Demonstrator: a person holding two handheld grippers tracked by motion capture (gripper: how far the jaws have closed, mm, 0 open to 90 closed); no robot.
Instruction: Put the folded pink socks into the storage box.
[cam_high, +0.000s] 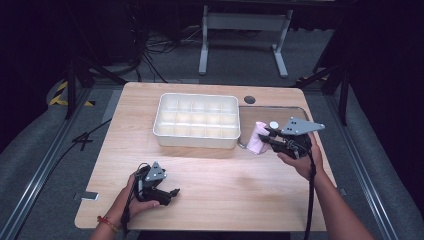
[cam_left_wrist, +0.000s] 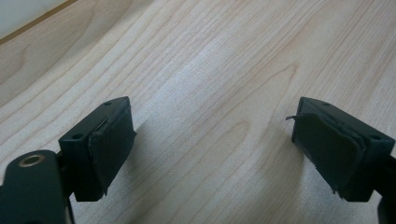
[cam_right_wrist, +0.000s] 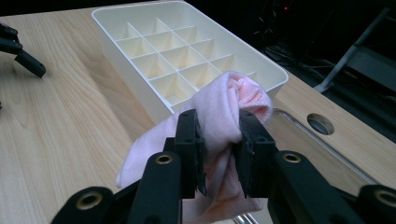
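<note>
This looks like a lab or recording studio. Black curtains (cam_high: 30, 60) close in the sides of the high view, cables (cam_high: 155, 45) lie tangled on the grey floor (cam_high: 240, 55) at upper left, and hazard tape (cam_high: 62, 92) marks the left edge. A wooden table (cam_high: 210, 185) stands in the middle on its own.

light wood table (cam_high: 215, 172), rounded corners. white divided tray (cam_high: 196, 121) sits on it twd 12 o'clock from centre, 3 rows of compartments. clear flat tray (cam_high: 280, 111) lies just beside it at 3 o'clock. round dark hole (cam_high: 249, 99) in tabletop at 1 o'clock.
</note>
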